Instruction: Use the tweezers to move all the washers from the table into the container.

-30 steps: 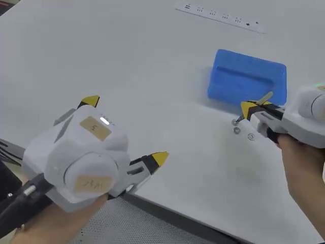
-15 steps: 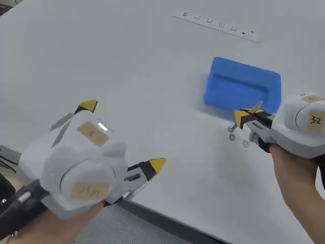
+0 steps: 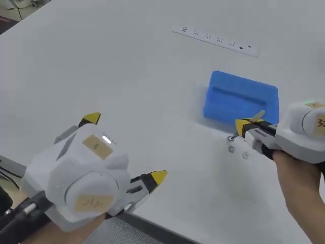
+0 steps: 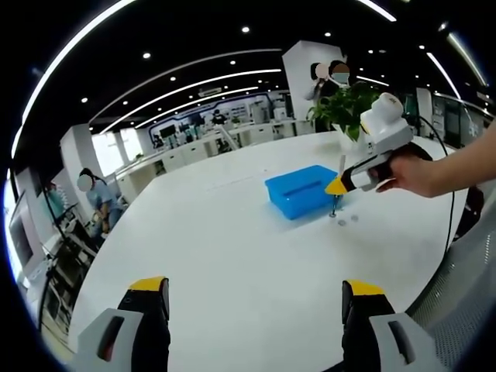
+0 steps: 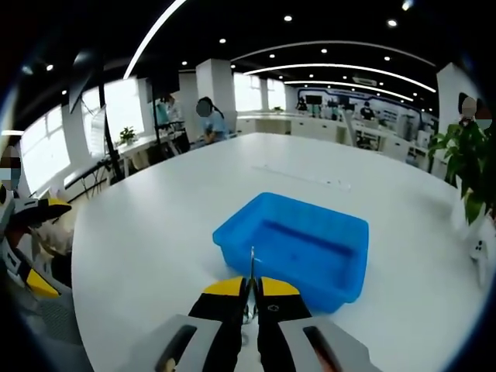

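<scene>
Table (image 3: 127, 76) white, matte; desks (image 5: 271, 124), ceiling lights (image 5: 287, 17) beyond.

The bench (image 3: 127, 76) is plain white. The container (image 3: 241, 96) is bright blue. The left claw (image 3: 125, 147) and right claw (image 3: 242, 126) have white bodies, tan labels and black jaws tipped yellow. The tweezers (image 5: 251, 270) and washers (image 3: 231, 149) are silver-grey. The power strip (image 3: 216, 39) is white.

white left claw (image 3: 125, 147), white right claw (image 3: 244, 125), yellow-tipped jaws, tan labels
</scene>
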The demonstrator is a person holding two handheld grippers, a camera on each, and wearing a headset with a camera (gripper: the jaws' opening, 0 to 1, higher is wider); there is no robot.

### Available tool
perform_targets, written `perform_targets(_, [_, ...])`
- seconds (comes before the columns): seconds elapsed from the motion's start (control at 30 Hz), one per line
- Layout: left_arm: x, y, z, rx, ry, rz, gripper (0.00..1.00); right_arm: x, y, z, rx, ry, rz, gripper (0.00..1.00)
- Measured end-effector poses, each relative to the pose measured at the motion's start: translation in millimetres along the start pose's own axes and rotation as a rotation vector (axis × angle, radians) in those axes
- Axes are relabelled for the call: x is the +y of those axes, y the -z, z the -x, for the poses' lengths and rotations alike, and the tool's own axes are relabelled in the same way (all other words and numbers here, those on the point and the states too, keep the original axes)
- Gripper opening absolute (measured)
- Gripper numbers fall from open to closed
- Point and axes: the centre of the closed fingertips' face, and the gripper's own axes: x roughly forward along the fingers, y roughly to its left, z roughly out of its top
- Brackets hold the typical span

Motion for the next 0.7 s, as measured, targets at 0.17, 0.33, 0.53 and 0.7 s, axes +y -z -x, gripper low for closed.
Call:
perform_targets(0.17, [-0.3,1.1,-0.5,0.007,0.001,-0.008,0.94,5.2,-14.0,3.4,-0.024,-0.016,-0.020,0.02])
perform_targets(0.33, [-2.5,0.7,-1.0,0.004,0.013,-0.002,0.94,8.7,-22.6,3.5,-0.033,-0.026,-0.006,0.02])
perform_targets(0.53, [-3.3,2.5,-2.1,0.013,0.017,-0.006,0.94,11.8,-54.2,6.0,-0.098,-0.039,-0.004,0.02])
perform_targets(0.7, [-5.6,3.1,-2.9,0.019,0.024,-0.017,0.94,10.4,-80.2,3.6,-0.151,-0.037,0.012,0.02])
